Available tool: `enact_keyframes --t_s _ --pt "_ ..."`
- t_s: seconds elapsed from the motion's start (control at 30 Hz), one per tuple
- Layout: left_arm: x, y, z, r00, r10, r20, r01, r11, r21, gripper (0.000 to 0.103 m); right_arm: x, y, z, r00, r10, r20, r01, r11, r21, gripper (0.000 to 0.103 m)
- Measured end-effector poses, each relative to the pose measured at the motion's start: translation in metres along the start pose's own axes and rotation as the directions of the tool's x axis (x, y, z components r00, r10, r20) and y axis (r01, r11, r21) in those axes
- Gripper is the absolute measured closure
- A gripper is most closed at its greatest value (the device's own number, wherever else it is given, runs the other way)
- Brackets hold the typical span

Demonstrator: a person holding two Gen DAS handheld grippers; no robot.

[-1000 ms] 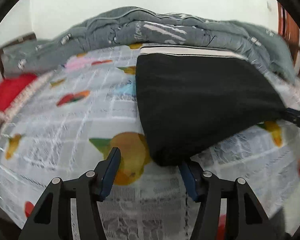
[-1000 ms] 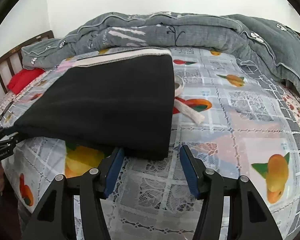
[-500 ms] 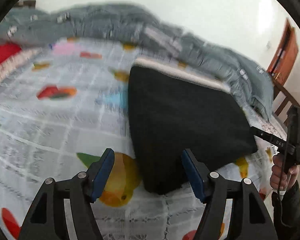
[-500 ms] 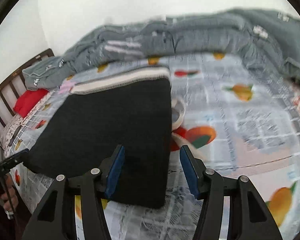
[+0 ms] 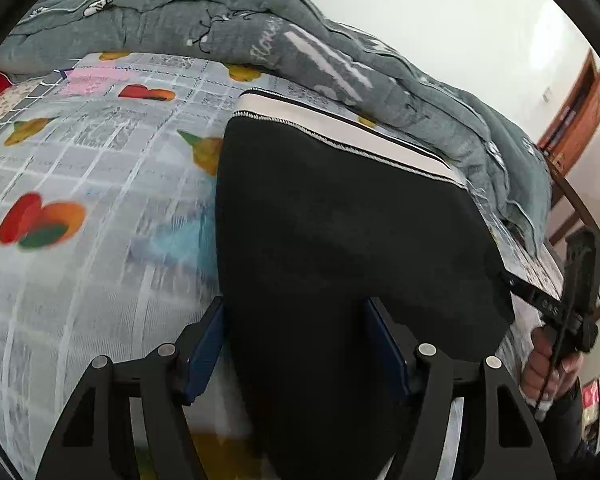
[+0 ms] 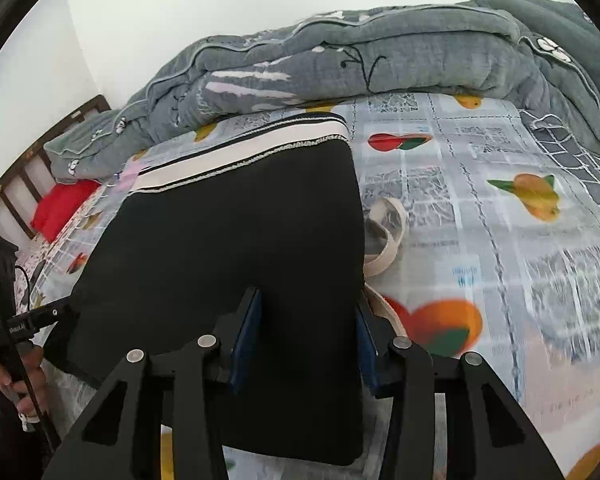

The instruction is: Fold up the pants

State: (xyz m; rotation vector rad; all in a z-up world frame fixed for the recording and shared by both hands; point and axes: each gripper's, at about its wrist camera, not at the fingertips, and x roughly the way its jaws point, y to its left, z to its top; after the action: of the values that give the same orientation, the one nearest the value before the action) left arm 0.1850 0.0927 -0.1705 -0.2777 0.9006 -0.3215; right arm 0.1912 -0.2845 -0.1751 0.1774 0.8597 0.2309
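Slippage is your risk: right gripper (image 6: 306, 338) closing, left gripper (image 5: 296, 350) closing slightly, both gaping over the black pants (image 5: 340, 240) near six o'clock, may pinch only one layer.

The bed (image 6: 500, 184) wore a grey checked sheet printed with fruit. Folded black pants (image 6: 228, 240) with a cream waistband lay flat on it, a cream strap (image 6: 384, 236) just beside them. A rumpled grey quilt (image 6: 380, 56) lay along the far side, and a red cushion (image 6: 62, 208) near the wooden rail.
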Motion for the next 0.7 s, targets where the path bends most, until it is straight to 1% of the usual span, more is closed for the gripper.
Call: enact_keyframes --t_s 0.1,0.2,0.27,0.4,0.57,0.7 --pt "0.014 0.000 0.014 0.999 0.047 -0.010 -0.047 0.999 -0.006 0.039 0.011 -0.001 0.012 1.000 -0.016 -0.015 0.017 1.000 0.009 0.059" --pt "0.015 -0.001 0.015 0.998 0.057 -0.021 -0.057 0.998 -0.010 0.039 0.015 0.002 0.015 0.999 -0.042 -0.019 0.042 0.999 -0.008 0.058" --pt "0.008 -0.004 0.006 0.998 0.066 -0.016 -0.066 0.998 0.015 0.038 0.012 0.003 0.012 0.998 -0.053 -0.018 0.053 0.998 -0.022 0.056" --pt "-0.007 -0.012 -0.009 0.995 0.094 0.021 -0.096 0.994 0.059 0.037 0.004 0.007 0.000 0.996 -0.087 -0.015 0.085 0.994 -0.062 0.053" --pt "-0.020 -0.021 -0.026 0.992 0.124 0.029 -0.126 0.988 0.095 0.037 -0.003 0.014 -0.013 0.991 -0.130 0.008 0.130 0.987 -0.098 0.053" --pt "-0.024 -0.022 -0.036 0.993 0.117 0.018 -0.118 0.988 0.099 0.037 -0.007 0.015 -0.020 0.990 -0.138 0.009 0.138 0.985 -0.103 0.052"
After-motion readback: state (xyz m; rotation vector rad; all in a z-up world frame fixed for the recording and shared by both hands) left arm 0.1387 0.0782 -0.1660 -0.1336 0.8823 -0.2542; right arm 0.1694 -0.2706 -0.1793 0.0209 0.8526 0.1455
